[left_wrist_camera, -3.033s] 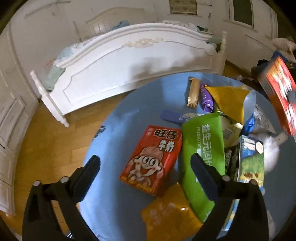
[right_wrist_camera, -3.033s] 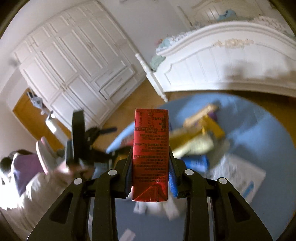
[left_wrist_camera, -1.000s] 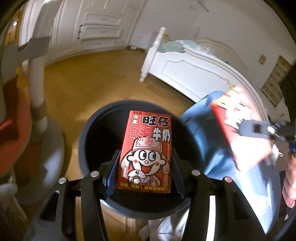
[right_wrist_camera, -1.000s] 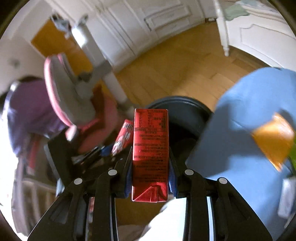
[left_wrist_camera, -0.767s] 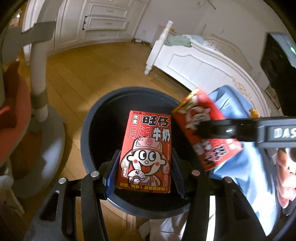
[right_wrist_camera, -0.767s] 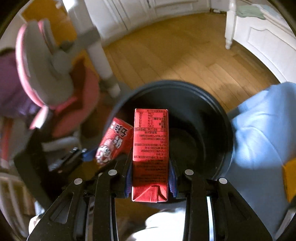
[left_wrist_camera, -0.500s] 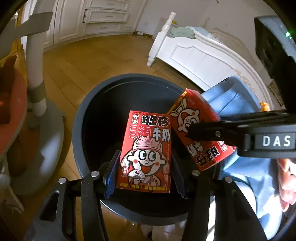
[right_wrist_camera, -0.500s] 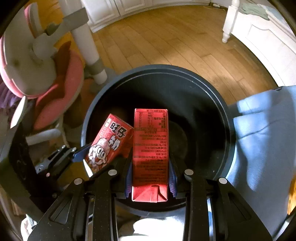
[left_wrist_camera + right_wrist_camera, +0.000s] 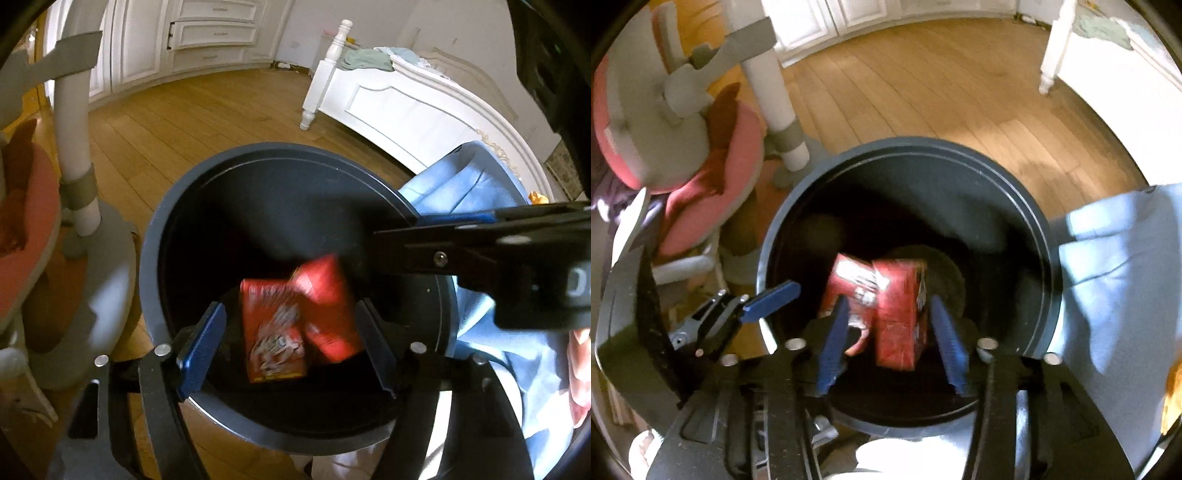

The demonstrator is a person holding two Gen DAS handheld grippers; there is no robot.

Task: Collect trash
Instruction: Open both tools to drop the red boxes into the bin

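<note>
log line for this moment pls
step: drop | left tool: just opened | right tool: just opened | two red cartons: loose in bin

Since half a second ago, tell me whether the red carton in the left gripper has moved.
Yes. The red carton has left the left gripper, whose jaws have just been opening, and dropped lower inside the dark bin, blurred.

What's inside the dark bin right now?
Two red cartons, blurred, side by side inside the bin. Both tongs are open above it. The bin floor beneath the cartons is dark and partly covered, so anything else there is unseen.
</note>
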